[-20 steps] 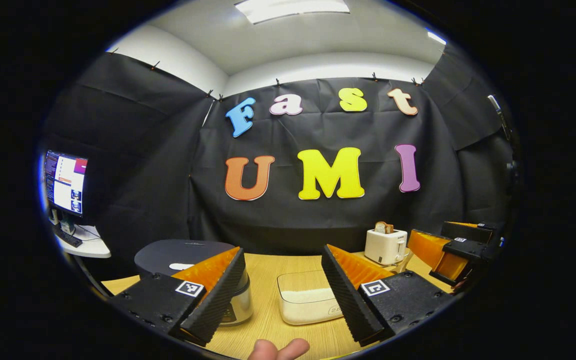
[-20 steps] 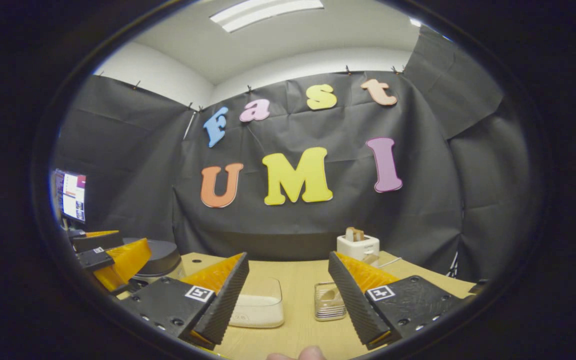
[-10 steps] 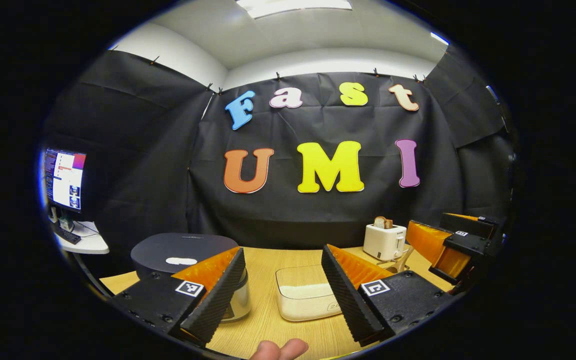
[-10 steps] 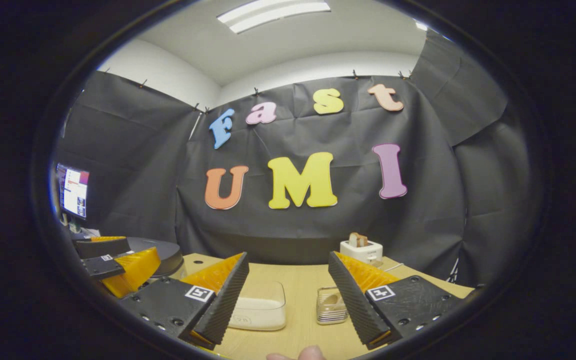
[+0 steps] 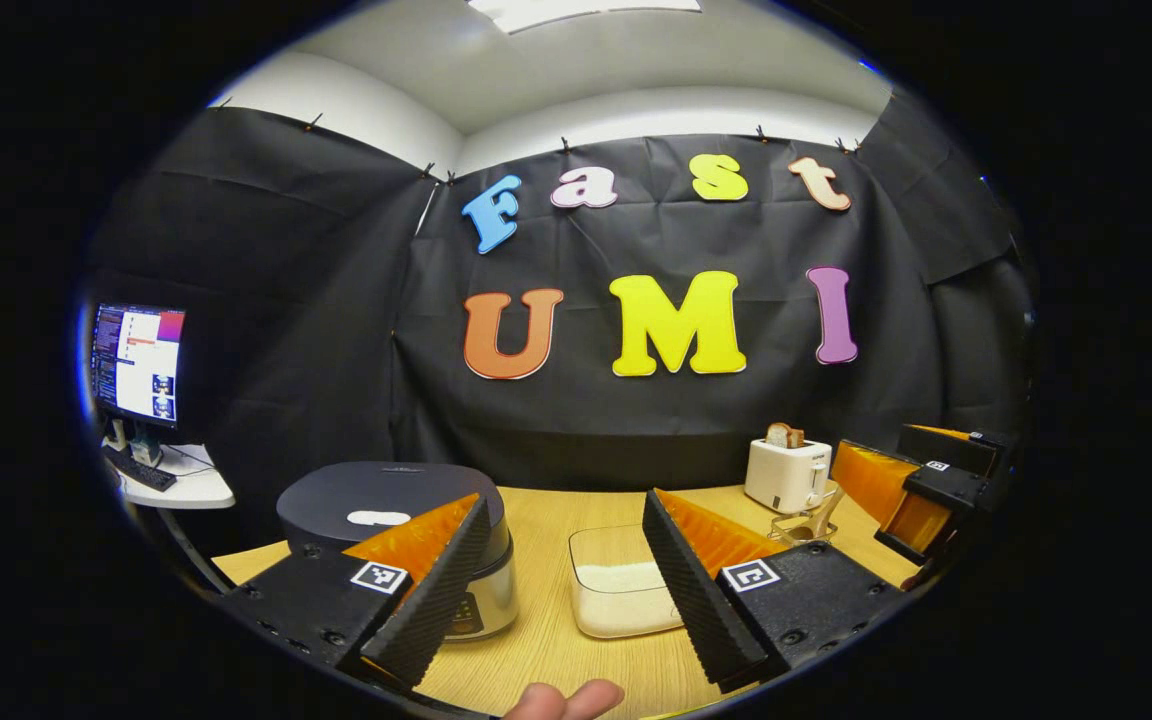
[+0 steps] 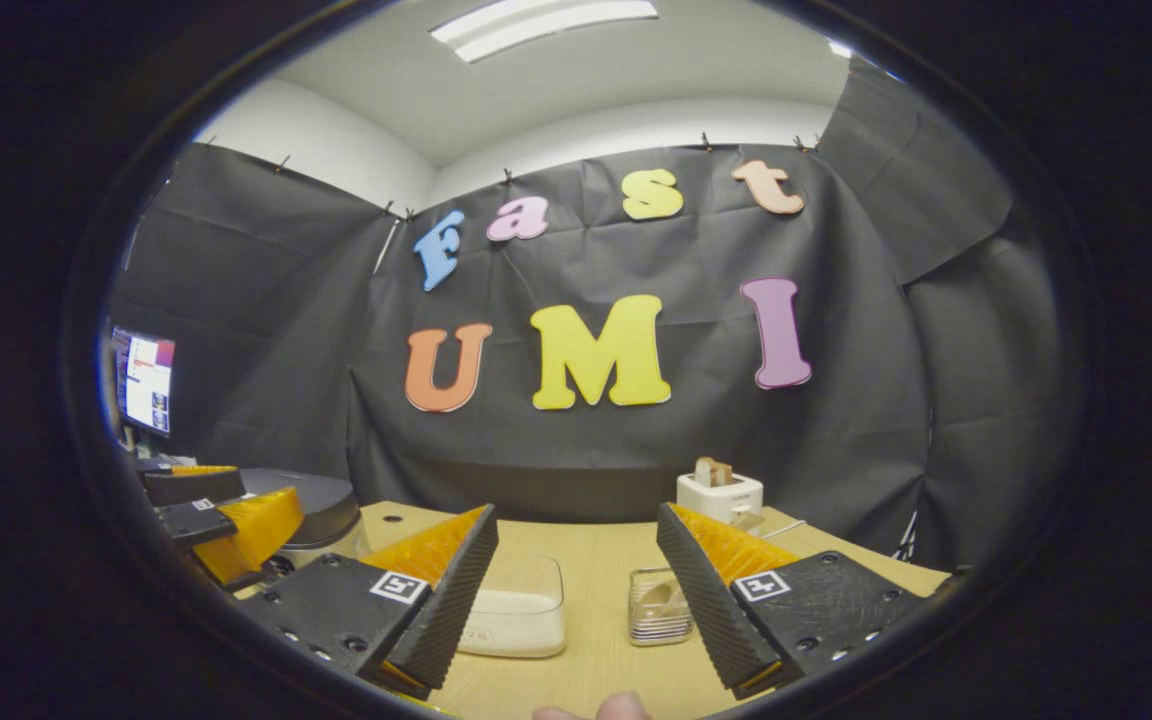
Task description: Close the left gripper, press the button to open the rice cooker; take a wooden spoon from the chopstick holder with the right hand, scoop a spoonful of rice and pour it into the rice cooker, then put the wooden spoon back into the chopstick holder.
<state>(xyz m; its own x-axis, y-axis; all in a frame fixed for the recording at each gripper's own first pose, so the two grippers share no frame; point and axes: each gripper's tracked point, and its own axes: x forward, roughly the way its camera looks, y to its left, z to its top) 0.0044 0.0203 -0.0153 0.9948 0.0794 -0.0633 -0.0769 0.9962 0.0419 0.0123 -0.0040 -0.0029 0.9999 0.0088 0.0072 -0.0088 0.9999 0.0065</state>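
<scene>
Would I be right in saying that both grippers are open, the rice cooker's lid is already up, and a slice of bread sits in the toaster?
Not quite: the rice cooker has its lid down, as the left gripper view shows. The rest holds: the left gripper and right gripper are open, and bread stands in the toaster.

Rice cooker [image 5: 391, 500]: dark grey lid with a white oval patch, shiny silver body. Clear box [image 5: 621, 590] holding white rice. Table [image 5: 546, 640]: pale wood grain. Toaster [image 5: 786, 475]: white, brown bread on top. Wall cloth [image 5: 316, 330]: black. Ceiling [image 6: 586, 90]: white.
</scene>
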